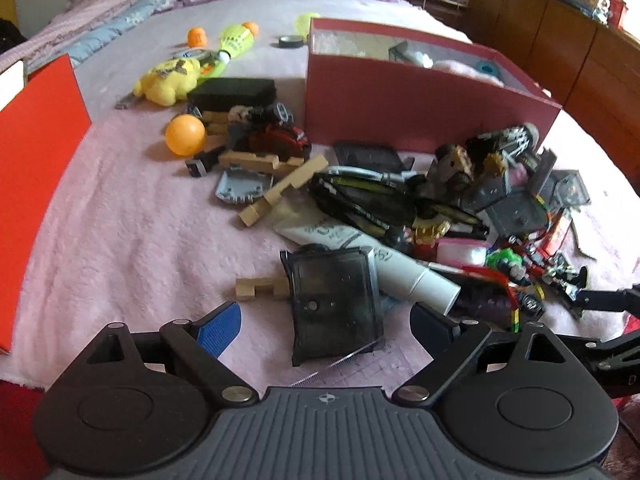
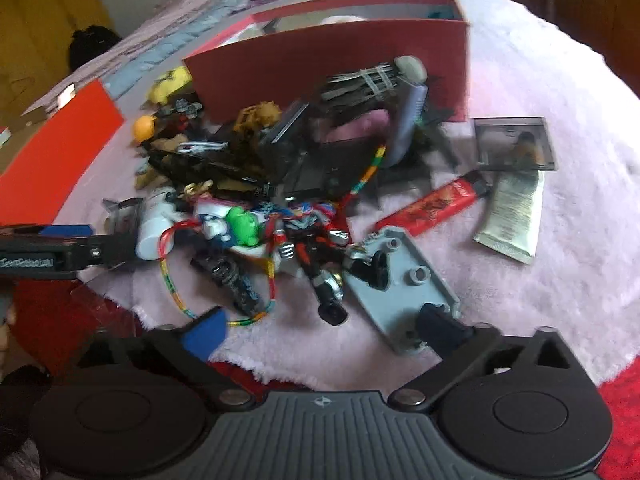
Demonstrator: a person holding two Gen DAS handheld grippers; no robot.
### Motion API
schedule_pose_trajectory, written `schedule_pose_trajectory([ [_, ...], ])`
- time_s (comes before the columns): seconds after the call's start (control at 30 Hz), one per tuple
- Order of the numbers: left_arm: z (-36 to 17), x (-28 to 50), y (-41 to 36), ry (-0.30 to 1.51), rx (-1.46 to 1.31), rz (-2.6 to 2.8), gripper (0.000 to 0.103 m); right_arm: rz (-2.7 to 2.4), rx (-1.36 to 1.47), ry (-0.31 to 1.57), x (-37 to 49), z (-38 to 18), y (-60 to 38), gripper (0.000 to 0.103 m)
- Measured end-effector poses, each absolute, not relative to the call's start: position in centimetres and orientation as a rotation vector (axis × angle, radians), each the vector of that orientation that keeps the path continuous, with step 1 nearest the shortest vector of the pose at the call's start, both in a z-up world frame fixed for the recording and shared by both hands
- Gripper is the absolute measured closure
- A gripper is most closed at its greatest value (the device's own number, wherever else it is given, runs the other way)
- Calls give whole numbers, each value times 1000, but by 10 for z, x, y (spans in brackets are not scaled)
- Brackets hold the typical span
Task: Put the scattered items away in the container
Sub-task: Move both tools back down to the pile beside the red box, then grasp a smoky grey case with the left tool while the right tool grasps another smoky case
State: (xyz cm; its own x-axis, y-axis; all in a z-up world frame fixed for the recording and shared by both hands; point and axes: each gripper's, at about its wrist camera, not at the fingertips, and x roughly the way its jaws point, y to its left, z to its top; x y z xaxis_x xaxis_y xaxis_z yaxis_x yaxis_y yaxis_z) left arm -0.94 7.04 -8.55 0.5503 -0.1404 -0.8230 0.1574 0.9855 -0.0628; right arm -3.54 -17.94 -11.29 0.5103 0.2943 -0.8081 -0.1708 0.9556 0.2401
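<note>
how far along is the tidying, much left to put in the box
Early. Done: the red box already holds a few things, including something pale pink and something blue. In hand: nothing; the left gripper is open around a dark translucent case, the right gripper is open above the pile. Left: most of it, like the orange ball, yellow plush and white tube.

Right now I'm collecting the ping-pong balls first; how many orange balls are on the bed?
3. One large orange ball beside the wooden blocks; two far ones, orange ball and orange ball, flanking the shuttlecock. Others may hide under the pile.
</note>
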Motion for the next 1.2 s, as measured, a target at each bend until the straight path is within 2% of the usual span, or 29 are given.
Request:
schedule_pose_trajectory([
  [0.13,-97,-6,70,992,12,-176,15,285,104,996,-37,-113,-176,0],
  [0.2,-97,-6,69,982,29,-167,21,288,87,993,-38,-114,-174,0],
  [0.27,-96,-7,68,967,45,-166,34,293,54,989,-40,-114,-171,0],
  [0.33,-94,-8,68,958,40,-175,38,292,21,986,-41,-113,-168,0],
  [0.4,-93,-9,68,960,34,-180,40,265,8,975,-41,-104,-167,8],
  [0.43,-93,-9,68,960,35,-181,40,249,5,969,-41,-99,-168,20],
  [0.47,-93,-8,67,960,34,-183,40,235,14,951,-41,-92,-170,25],
  [0.6,-94,-7,66,967,32,-192,39,179,94,848,-34,-64,-184,28],
  [0.7,-94,-7,66,968,31,-193,38,165,163,826,-14,-60,-193,43],
  [0.73,-94,-7,66,968,27,-194,38,163,177,834,-6,-62,-194,57],
  [0.77,-93,-8,67,967,23,-194,38,163,191,845,3,-66,-195,76],
  [0.83,-91,-9,67,963,18,-195,38,162,227,870,16,-73,-196,96],
  [1.2,-91,-9,69,969,-4,-193,32,124,173,885,14,-91,-195,98],
])
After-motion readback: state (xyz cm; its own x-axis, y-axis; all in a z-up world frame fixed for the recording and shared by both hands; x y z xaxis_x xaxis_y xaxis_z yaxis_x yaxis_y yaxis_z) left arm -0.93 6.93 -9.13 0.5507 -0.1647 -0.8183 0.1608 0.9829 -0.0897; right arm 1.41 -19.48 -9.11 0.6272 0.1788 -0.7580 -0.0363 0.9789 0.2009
